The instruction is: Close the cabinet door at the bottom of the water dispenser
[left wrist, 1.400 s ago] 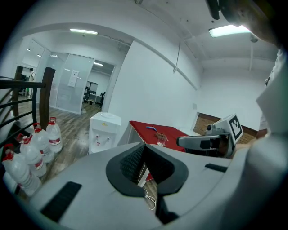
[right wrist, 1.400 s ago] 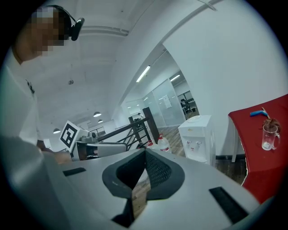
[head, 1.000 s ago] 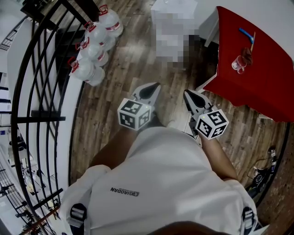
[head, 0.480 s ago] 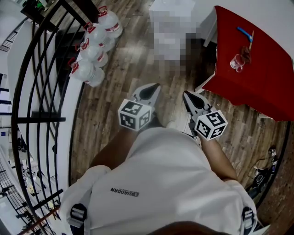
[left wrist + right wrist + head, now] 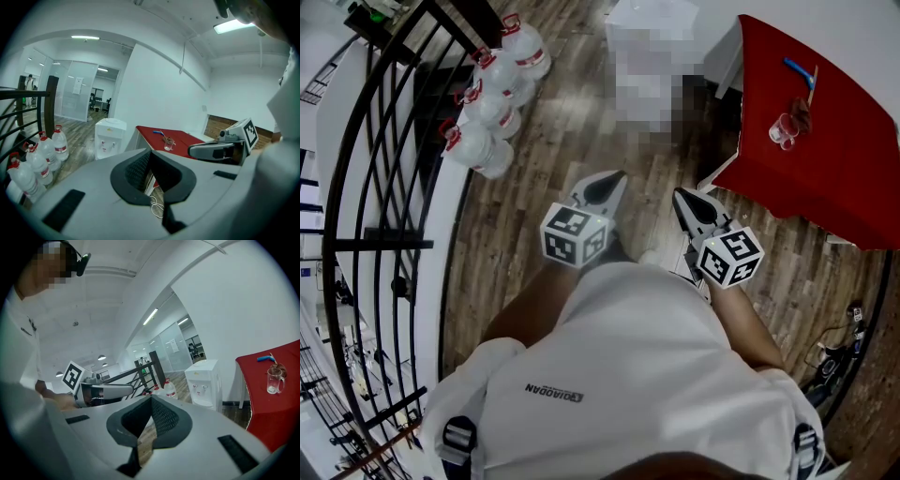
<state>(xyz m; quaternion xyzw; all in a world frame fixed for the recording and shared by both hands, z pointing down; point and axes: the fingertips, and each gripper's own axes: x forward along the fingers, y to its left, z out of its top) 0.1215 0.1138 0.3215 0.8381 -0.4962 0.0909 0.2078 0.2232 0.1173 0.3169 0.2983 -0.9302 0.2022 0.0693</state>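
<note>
Both tools were idle: the left gripper (image 5: 607,180) and the right gripper (image 5: 684,197) each had their jaws pressed together on nothing. The water dispenser (image 5: 654,14) stood at twelve o'clock in the head view, well apart, against the wall. Its bottom door was too small to read. Likely a light hinged panel, so a push on its free edge should swing it without a grip. Water bottles (image 5: 502,108) sat at eleven, the red table (image 5: 825,112) at two, the railing (image 5: 380,242) at nine, and the way ahead looked open.
</note>
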